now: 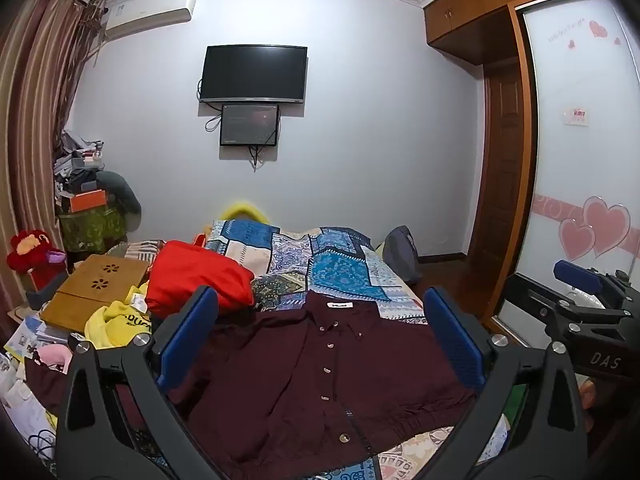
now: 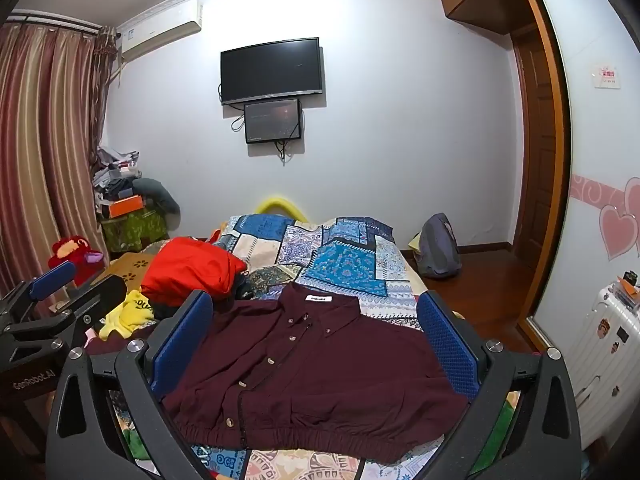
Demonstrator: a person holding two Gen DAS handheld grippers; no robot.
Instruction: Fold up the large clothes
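Both grippers hang just above the near end of the bed, side by side. The left gripper (image 1: 320, 344) has its jaws spread wide, blue pads (image 1: 188, 332) facing each other with nothing between them but air. The right gripper (image 2: 312, 348) stands the same way, jaws wide and gripping nothing; its blue pads (image 2: 182, 340) frame the garment below without touching it.

That garment is a maroon button-up shirt (image 1: 320, 376), lying face up and buttoned on the patchwork bedspread (image 1: 340, 272), collar and white neck label pointing away toward the far wall, the elastic hem nearest the grippers. It lies fairly flat, its sleeves spread out to the sides.

Just beyond its left shoulder sits a bunched red garment (image 1: 196, 276), and beside that a crumpled yellow garment (image 1: 112, 320) and a wooden lap tray with flower cut-outs (image 1: 96, 284). A red plush toy (image 1: 32, 250) leans near the striped curtain (image 1: 36, 120).

Past the foot of the bed, a grey backpack (image 2: 438, 248) rests on the wooden floor by the wardrobe. On the far wall hangs a dark television (image 1: 254, 74) with a smaller screen (image 1: 249, 125) touching its lower edge, and an air conditioner (image 1: 150, 12) up near the ceiling.
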